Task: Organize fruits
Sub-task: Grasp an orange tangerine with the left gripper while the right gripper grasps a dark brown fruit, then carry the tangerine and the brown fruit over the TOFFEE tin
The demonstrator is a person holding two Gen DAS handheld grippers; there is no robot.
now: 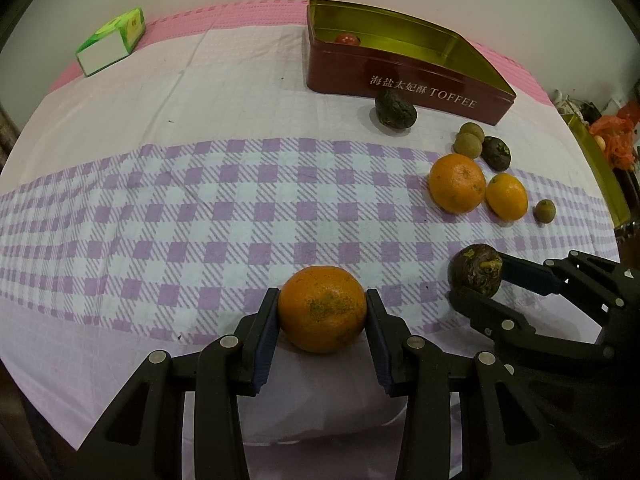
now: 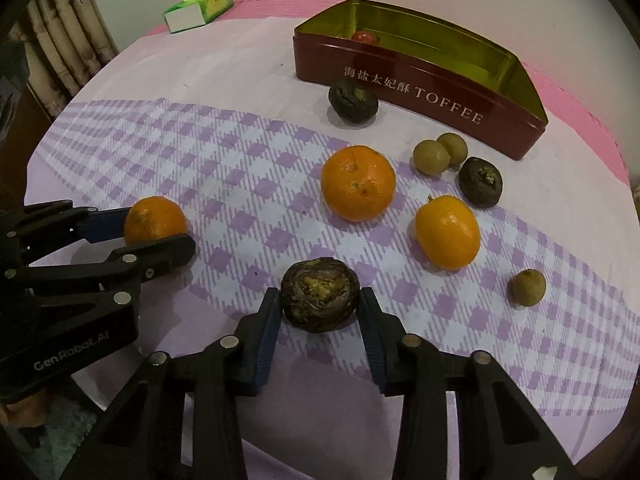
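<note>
My left gripper [image 1: 322, 308] is shut on an orange [image 1: 322, 309] low over the checked cloth; it also shows in the right wrist view [image 2: 154, 220]. My right gripper [image 2: 319, 302] is shut on a dark wrinkled fruit [image 2: 319, 300], also seen in the left wrist view [image 1: 475, 274]. A red toffee tin [image 1: 408, 80] stands open at the back with one small red fruit [image 1: 347, 39] inside. On the cloth lie two oranges [image 2: 358, 183] [image 2: 448, 232], two more dark fruits [image 2: 353, 100] [image 2: 480, 182] and three small green-brown fruits [image 2: 431, 157].
A green and white carton [image 1: 114, 42] lies at the far left of the table. A second gold tin edge [image 1: 600, 168] and orange clutter sit off the table's right side. A bamboo-patterned curtain [image 2: 60, 44] hangs at the left.
</note>
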